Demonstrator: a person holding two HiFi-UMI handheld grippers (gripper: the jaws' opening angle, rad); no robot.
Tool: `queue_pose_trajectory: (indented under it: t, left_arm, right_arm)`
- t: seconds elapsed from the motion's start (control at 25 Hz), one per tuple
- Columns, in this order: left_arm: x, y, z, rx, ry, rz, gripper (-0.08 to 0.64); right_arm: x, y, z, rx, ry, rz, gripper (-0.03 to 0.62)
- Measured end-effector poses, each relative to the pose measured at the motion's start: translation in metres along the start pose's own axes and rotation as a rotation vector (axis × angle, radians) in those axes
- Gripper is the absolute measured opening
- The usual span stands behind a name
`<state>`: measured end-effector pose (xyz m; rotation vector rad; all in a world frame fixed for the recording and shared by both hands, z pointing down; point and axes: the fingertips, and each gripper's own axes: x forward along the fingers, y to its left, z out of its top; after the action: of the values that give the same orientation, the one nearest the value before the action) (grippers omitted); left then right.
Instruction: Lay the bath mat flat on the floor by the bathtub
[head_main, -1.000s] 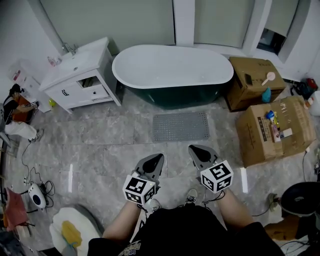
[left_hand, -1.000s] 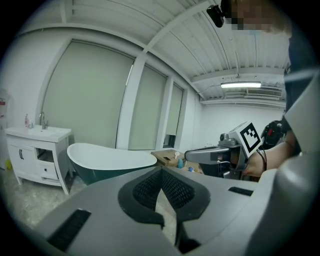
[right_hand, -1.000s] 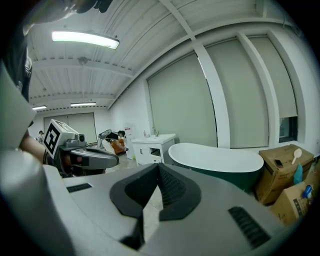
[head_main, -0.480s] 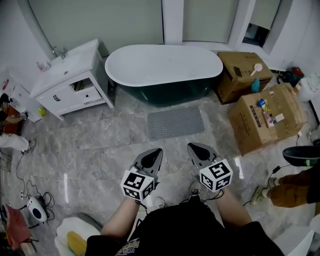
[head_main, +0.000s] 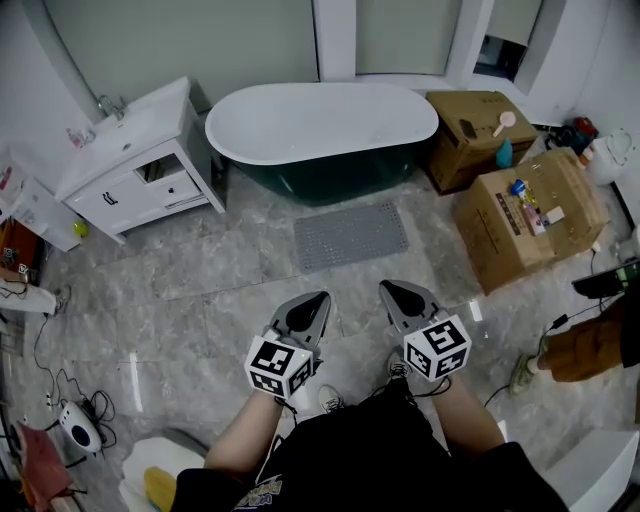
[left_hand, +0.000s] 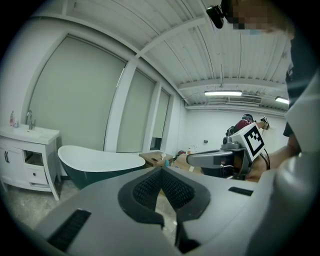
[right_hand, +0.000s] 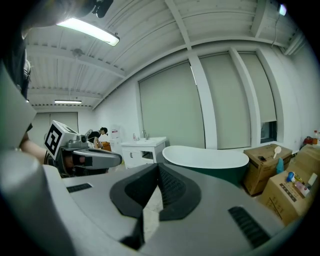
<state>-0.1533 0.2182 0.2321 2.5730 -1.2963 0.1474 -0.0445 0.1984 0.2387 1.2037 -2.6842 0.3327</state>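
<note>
The grey bath mat (head_main: 351, 235) lies flat on the marble floor right in front of the bathtub (head_main: 320, 132), which is white inside and dark green outside. My left gripper (head_main: 319, 299) and right gripper (head_main: 387, 290) hang side by side above the floor, a good step short of the mat, both shut and holding nothing. In the left gripper view the bathtub (left_hand: 95, 161) stands ahead to the left and the right gripper (left_hand: 192, 160) shows alongside. The right gripper view has the bathtub (right_hand: 205, 157) straight ahead and the left gripper (right_hand: 117, 159) at the left.
A white vanity with a sink (head_main: 135, 150) stands left of the tub. Cardboard boxes (head_main: 528, 218) with small items on top sit at the right. A person's leg and shoe (head_main: 575, 350) are at the right edge. Cables and a small appliance (head_main: 70, 425) lie lower left.
The head view has swung a little: the tub, mat and boxes have slid leftward in the picture and a person's leg has come in at the right. Both grippers keep their place, still shut.
</note>
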Motion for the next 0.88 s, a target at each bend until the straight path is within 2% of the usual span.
queue_pose_trajectory:
  t: [0.32, 0.88]
  left_arm:
    - [-0.022, -0.005, -0.01, -0.006, 0.004, -0.004, 0.015]
    - [-0.03, -0.007, 0.001, 0.006, -0.027, -0.001, 0.015]
  right_arm:
    - [-0.009, 0.02, -0.003, -0.01, -0.008, -0.006, 0.015]
    - [-0.013, 0.027, 0.005, -0.026, -0.018, -0.003, 0.015]
